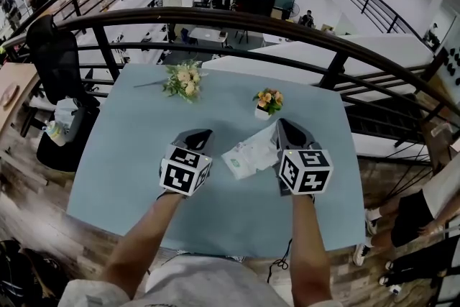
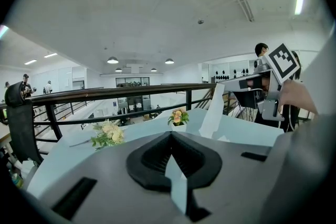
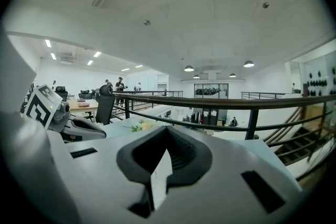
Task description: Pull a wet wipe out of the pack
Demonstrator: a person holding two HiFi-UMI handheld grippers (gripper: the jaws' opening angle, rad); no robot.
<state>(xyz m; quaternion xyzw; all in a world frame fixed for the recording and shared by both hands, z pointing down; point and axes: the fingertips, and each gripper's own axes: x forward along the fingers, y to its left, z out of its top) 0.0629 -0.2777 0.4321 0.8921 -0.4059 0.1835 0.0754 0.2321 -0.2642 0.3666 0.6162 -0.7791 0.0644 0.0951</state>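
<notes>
**Right gripper** [image 1: 285, 127]
- The jaws are closed on the wipe [image 1: 264, 145].
- In the right gripper view, a white strip of the wipe [image 3: 161, 175] sits pinched in the seam between the two jaws.
- In the left gripper view, the wipe [image 2: 214, 113] stands as a straight white band. It rises from the table [image 2: 247, 131] to the tip of the right gripper [image 2: 226, 83], which is held above the tabletop.

**Pack** [image 1: 243, 162]
- The pack lies flat on the table [image 1: 122, 176], between the two grippers.
- Its right end is just beside the right gripper and below that gripper's tip.
- The wipe runs from the top of the pack up to the closed jaws.
- No view shows whether the lower end of the wipe has left the pack.

**Left gripper** [image 1: 199, 134]
- The jaws are closed.
- In the left gripper view, a narrow pale strip shows in the seam of the left gripper [image 2: 171, 136]. What the strip is cannot be told.
- In the head view, this gripper is to the left of the pack and apart from it. It points away from the person.

**Surroundings**
- A bouquet [image 1: 184, 80] lies on the far side of the table, beyond the left gripper.
- A small flower pot [image 1: 268, 103] stands beyond the pack.
- A railing [image 1: 287, 29] runs behind the table.
</notes>
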